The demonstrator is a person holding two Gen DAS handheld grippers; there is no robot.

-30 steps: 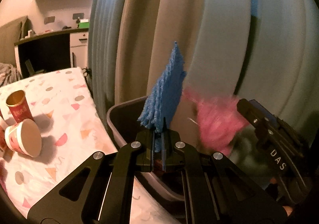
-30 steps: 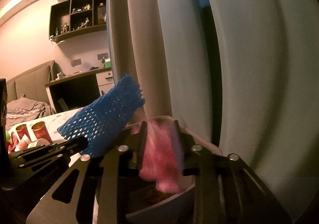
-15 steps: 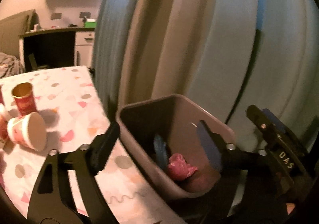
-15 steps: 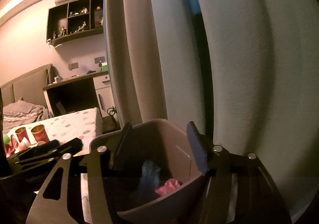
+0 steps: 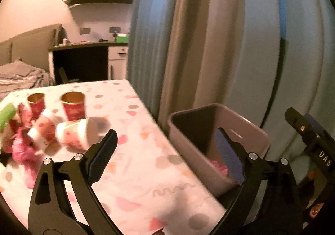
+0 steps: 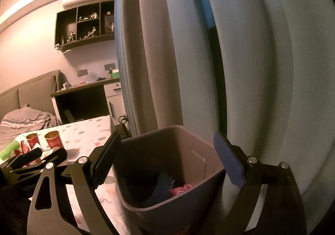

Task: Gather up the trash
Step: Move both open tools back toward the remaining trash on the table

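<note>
Left wrist view: the tipped paper cup is judged light and crushable, to be pinched gently at its rim; both the left gripper and right gripper are seen spread wide, empty

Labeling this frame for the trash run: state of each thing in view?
left gripper: open, empty
right gripper: open, empty
bin: upright, beside table
blue net: in bin
pink wad: in bin
two red cups: upright on table
white cup: on its side
table: covered by patterned cloth
</note>
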